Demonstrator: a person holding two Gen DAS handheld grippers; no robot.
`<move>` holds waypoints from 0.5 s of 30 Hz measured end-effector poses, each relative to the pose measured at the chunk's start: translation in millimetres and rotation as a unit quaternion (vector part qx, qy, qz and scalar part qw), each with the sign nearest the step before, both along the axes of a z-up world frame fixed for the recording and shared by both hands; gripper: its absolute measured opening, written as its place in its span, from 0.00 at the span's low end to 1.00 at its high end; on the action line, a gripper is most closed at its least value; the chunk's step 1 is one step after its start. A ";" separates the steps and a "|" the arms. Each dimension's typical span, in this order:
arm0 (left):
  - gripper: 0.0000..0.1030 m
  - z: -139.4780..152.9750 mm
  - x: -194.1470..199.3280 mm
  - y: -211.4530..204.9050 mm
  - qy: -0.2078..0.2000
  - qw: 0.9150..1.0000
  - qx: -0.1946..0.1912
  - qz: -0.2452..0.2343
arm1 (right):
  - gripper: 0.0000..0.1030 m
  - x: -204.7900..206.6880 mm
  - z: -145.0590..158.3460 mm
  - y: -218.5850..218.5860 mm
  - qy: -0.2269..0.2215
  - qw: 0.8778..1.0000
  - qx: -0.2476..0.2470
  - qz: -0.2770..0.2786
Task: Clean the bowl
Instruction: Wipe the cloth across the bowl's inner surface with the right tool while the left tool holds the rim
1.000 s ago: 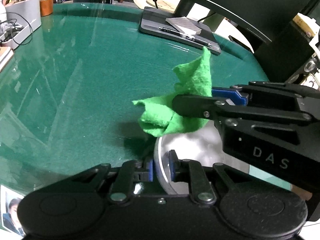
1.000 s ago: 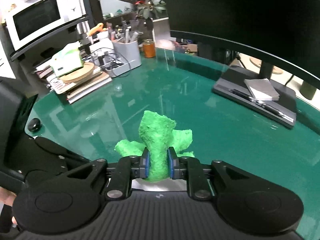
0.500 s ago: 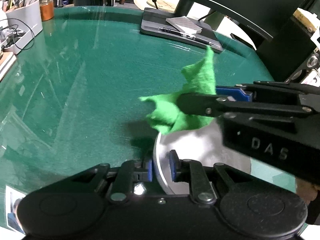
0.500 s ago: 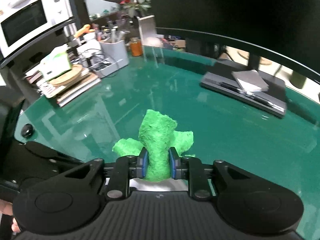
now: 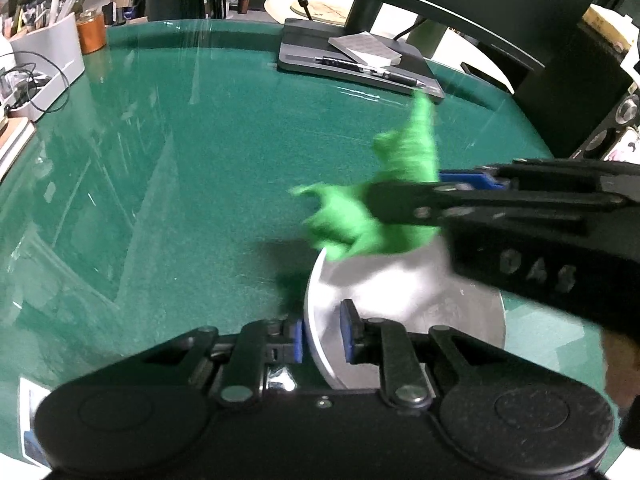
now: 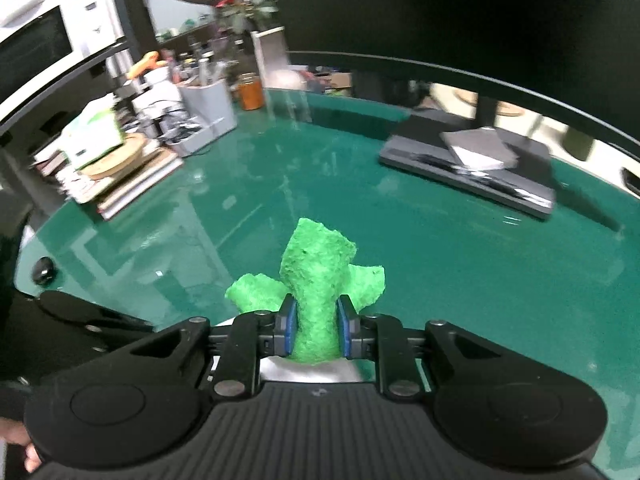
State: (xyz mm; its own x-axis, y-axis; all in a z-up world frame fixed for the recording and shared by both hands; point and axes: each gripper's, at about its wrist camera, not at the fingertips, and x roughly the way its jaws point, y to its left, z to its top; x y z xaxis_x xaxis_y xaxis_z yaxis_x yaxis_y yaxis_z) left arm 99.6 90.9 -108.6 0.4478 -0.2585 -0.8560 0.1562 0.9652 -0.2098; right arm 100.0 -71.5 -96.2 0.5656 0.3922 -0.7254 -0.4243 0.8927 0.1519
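Note:
A shiny metal bowl (image 5: 404, 304) stands on the green glass table (image 5: 180, 184). My left gripper (image 5: 322, 336) is shut on the bowl's near left rim. My right gripper (image 6: 317, 330) is shut on a bright green cloth (image 6: 318, 280). In the left wrist view the right gripper (image 5: 404, 196) reaches in from the right and holds the cloth (image 5: 384, 212) over the bowl's far rim, blurred by motion. In the right wrist view only a sliver of the bowl (image 6: 308, 372) shows under the fingers.
A dark tray with a notepad and pen (image 5: 360, 64) lies at the far side of the table. A grey organiser with cables (image 5: 44, 64) and an orange jar (image 5: 92, 32) stand at the far left. Stacked books (image 6: 120, 176) lie at the left edge.
The right gripper and green cloth have moved to the right and a little away across the bowl, uncovering more of its inside. The left gripper keeps its hold on the rim.

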 end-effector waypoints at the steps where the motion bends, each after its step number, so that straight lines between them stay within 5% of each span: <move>1: 0.19 0.2 -0.3 -0.2 0.000 1.000 0.001 0.000 | 0.20 -0.5 0.2 5.1 -0.002 1.000 0.001 0.009; 15: 0.19 1.0 -0.4 -2.4 -0.003 1.000 0.010 -0.004 | 0.20 9.2 3.0 -2.8 0.018 0.999 -0.028 -0.037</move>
State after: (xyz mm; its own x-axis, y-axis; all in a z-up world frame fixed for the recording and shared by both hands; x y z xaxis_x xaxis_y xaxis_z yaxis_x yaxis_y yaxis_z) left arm 99.2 88.5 -107.6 0.4514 -0.2453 -0.8580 0.1646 0.9679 -0.1901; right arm 109.2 -74.3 -93.3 0.5637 0.3095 -0.7658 -0.3527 0.9286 0.1157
